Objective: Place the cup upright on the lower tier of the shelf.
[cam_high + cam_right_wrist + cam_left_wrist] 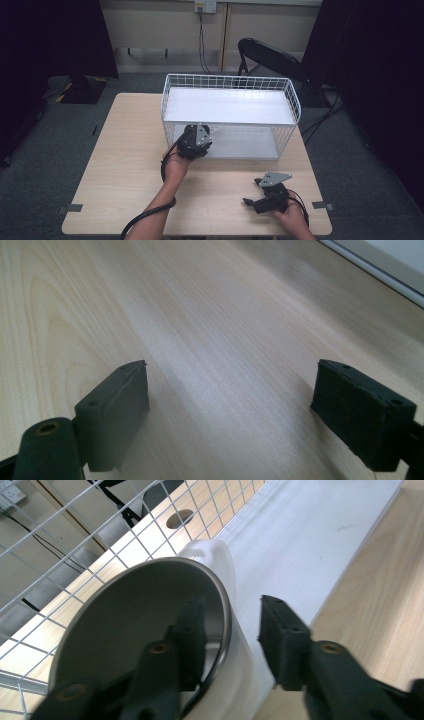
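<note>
Left gripper (pixel 227 640) fingers straddle the cup (pixel 150 640) wall — apart; squeeze squarely before lifting. Right gripper (pixel 230 412) fingers apart — idle.

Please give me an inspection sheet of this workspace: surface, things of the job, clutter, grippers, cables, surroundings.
Surface: light wooden table, bare wood in front of the rack.
Job's things: white wire rack with two white shelves; white cup with a metal inside, lying at the lower shelf's edge.
Clutter: nothing seen.
Grippers: left gripper astride the cup's wall, one jaw inside, one outside with a gap; right gripper open, low over the bare table.
Cables: a black cable trails along the left forearm; another hangs from a wall socket.
Surroundings: grey carpet, black chair, dark curtains.
</note>
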Demonstrator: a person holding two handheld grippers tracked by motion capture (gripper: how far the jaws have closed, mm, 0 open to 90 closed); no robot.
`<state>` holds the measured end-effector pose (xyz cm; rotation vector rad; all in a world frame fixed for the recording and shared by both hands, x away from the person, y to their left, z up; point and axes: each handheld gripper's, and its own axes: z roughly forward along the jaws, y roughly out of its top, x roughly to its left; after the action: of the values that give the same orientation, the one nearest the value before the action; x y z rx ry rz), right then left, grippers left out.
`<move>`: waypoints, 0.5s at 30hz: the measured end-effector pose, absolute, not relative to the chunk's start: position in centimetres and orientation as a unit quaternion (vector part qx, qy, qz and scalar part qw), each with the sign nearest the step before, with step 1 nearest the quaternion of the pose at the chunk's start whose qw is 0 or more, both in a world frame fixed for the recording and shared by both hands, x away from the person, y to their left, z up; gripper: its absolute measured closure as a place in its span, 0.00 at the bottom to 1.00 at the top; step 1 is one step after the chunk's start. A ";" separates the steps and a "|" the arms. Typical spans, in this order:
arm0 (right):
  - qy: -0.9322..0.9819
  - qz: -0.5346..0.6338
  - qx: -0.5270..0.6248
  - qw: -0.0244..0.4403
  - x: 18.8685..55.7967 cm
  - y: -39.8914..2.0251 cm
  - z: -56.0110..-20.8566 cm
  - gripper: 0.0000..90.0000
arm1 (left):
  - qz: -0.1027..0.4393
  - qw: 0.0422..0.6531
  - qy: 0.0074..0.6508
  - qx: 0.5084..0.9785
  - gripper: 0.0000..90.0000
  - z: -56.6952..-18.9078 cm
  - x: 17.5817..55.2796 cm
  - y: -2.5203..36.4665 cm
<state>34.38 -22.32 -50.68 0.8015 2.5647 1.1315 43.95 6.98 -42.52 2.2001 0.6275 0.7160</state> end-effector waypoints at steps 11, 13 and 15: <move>0.874 0.386 0.273 0.113 34.4 -22.3 -50.7 0.16 | 0.277 0.377 0.256 0.846 0.55 -41.6 43.7 7.2; 0.874 0.386 0.273 0.113 34.4 -22.3 -50.7 0.16 | 0.274 0.380 0.257 0.845 0.54 -41.4 43.6 7.4; 0.874 0.386 0.273 0.113 34.4 -22.3 -50.7 0.16 | 0.274 0.381 0.254 0.846 0.54 -41.1 43.4 7.4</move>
<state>34.38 -22.32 -50.69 0.8013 2.5644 1.1318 43.38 7.44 -41.13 2.1580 0.6491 0.6996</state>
